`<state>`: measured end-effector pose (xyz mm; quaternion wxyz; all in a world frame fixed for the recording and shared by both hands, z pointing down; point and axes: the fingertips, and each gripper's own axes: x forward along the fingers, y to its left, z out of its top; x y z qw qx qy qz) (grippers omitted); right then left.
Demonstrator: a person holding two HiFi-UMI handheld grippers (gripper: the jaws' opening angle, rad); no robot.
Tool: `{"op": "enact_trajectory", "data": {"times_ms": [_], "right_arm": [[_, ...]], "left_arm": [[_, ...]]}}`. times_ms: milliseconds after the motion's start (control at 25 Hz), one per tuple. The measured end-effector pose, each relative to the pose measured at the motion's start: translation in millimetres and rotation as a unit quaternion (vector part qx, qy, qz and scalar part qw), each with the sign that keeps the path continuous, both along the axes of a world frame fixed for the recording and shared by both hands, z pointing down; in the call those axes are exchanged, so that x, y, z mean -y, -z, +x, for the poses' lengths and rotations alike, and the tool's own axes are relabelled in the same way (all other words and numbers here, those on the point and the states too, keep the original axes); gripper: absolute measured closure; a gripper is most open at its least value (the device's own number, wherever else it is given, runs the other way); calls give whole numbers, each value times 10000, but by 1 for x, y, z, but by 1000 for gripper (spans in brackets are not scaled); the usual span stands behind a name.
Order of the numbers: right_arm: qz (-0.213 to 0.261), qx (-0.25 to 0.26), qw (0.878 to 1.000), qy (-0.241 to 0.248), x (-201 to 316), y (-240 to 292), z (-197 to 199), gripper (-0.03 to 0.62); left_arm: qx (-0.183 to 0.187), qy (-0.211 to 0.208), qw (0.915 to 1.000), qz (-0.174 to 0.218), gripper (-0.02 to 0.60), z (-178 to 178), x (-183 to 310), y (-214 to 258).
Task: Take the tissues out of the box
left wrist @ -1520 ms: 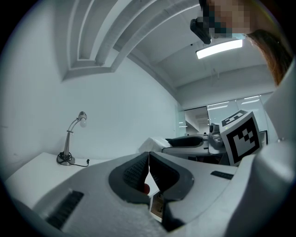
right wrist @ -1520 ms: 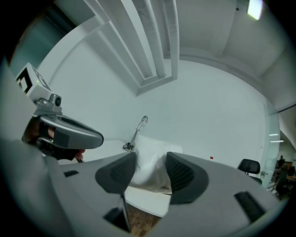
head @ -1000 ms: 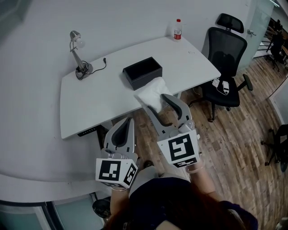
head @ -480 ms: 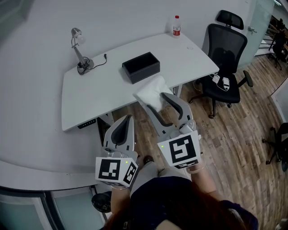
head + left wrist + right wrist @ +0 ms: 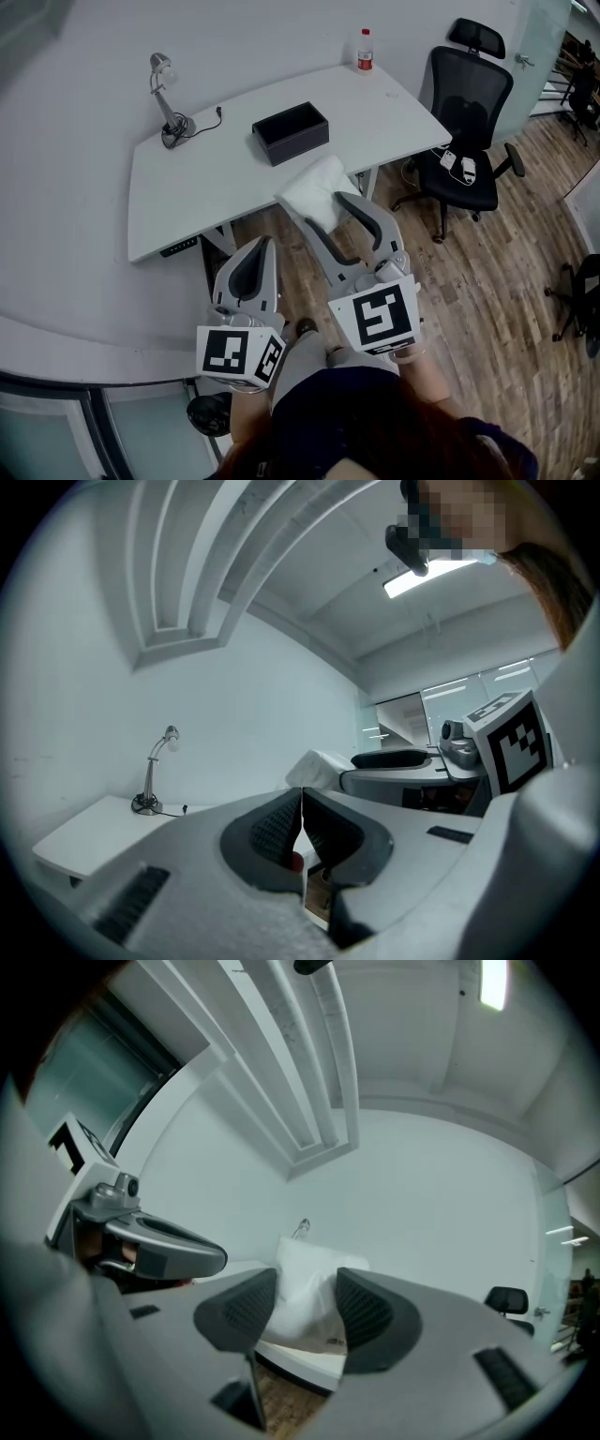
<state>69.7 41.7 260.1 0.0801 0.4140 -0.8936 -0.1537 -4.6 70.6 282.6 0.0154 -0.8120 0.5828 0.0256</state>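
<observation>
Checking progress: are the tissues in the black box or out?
Out: the tissue pack sits clamped in the right gripper, apart from the open black box on the desk.

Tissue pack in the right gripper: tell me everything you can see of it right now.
The tissue pack is a white, soft, pillow-shaped bundle in what looks like thin plastic wrap. It is out of the black box and clear of the desk, held in the air between the two pads of the right gripper and sticking out past the fingertips. Only those pads touch it.
</observation>
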Motion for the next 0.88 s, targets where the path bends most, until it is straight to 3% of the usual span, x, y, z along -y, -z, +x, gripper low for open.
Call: {"op": "enact_trajectory", "data": {"times_ms": [880], "right_arm": [[59,-27,10000,60,-36,-3,21,382]], "left_arm": [[-35,6,10000,69,557,23,-31,-2]]}}
